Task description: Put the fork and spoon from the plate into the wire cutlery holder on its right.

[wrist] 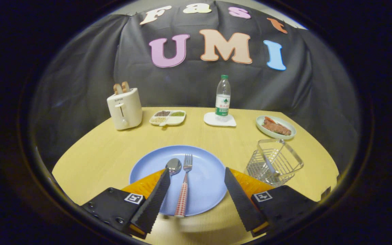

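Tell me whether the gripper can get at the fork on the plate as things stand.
Probably yes. The gripper is open, its fingers spread above the blue plate, and the fork lies between them with nothing over it. The spoon lies close beside it, by the left finger, so it could get nudged.

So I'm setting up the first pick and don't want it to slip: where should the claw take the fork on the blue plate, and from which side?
Grip the metal fork with the red-checked handle by that handle, coming from above, one finger each side. It lies flat on the round blue plate, handle toward the open claw, tines away, and the metal spoon crowds its head.
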{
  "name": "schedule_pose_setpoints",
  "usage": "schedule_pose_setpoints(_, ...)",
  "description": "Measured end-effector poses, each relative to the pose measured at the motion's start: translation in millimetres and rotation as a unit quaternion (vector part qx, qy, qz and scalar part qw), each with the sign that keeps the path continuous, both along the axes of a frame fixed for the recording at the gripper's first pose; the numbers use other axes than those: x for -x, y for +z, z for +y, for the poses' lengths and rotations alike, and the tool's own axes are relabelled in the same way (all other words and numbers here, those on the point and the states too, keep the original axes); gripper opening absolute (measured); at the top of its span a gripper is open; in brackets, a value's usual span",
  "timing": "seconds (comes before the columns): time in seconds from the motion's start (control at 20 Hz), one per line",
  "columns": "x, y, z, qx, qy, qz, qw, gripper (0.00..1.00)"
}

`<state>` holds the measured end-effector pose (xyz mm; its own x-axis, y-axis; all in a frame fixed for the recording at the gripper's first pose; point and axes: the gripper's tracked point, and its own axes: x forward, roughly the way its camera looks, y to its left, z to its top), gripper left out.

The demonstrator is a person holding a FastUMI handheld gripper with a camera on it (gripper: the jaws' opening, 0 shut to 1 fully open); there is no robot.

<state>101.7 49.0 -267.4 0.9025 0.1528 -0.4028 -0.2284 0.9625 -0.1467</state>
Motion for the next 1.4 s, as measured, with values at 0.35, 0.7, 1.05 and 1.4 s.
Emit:
schedule_pose_setpoints(0.35, -4.5, -37.6, 3.4, 0.013, 0.002, 0.053, 0.998, 0.88)
schedule_pose_setpoints(0.7, 1.1, -53.7, 10.0, 0.018, 0.001, 0.083, 0.996, 0.54)
schedule_pose_setpoints(1.05, -0.2, -57.2, 3.1, 0.027, -0.034, 0.105, 0.993, 0.15)
schedule_pose_setpoints(1.4, 0.3, -12.5, -6.2, 0.006, -0.044, 0.084, 0.995, 0.12)
